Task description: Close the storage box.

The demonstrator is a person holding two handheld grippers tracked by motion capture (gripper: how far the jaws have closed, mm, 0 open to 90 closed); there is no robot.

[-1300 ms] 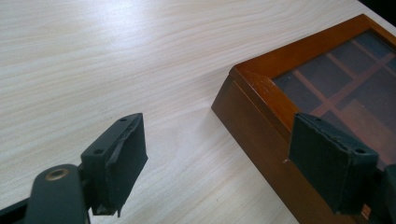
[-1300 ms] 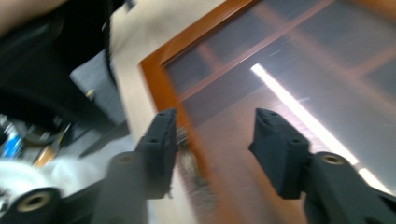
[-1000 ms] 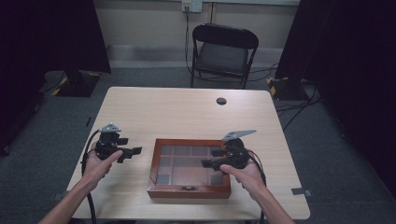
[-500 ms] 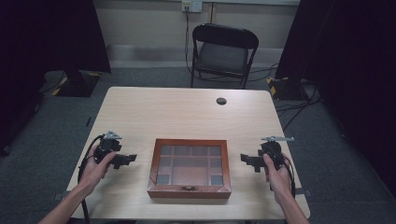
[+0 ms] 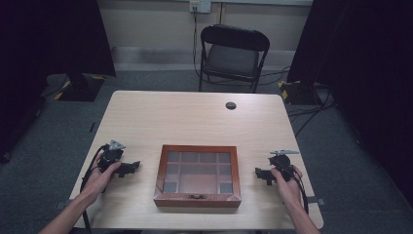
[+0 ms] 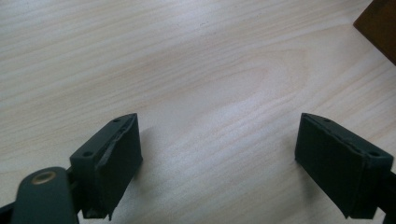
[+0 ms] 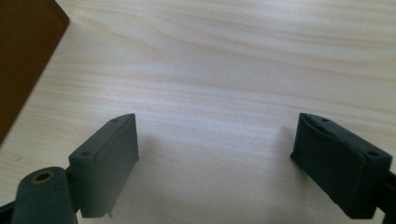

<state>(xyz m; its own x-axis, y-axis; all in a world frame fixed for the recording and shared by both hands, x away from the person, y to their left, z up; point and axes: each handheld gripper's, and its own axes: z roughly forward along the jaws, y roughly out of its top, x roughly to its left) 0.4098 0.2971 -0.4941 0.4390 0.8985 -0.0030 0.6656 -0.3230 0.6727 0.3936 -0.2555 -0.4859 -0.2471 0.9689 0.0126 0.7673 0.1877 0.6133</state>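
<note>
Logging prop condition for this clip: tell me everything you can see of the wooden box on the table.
The wooden box is a flat, reddish-brown rectangular case. Its closed lid has a glass pane through which a grid of compartments shows; what they hold cannot be made out. A small dark latch sits at the middle of its near edge. It lies flat near the front of the light wood table, between the left gripper and the right gripper, both apart from it, with nothing touching it.

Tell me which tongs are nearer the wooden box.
Left. The left tongs sit just off the wooden box, on its left; the right tongs stand slightly farther off its right side.
</note>
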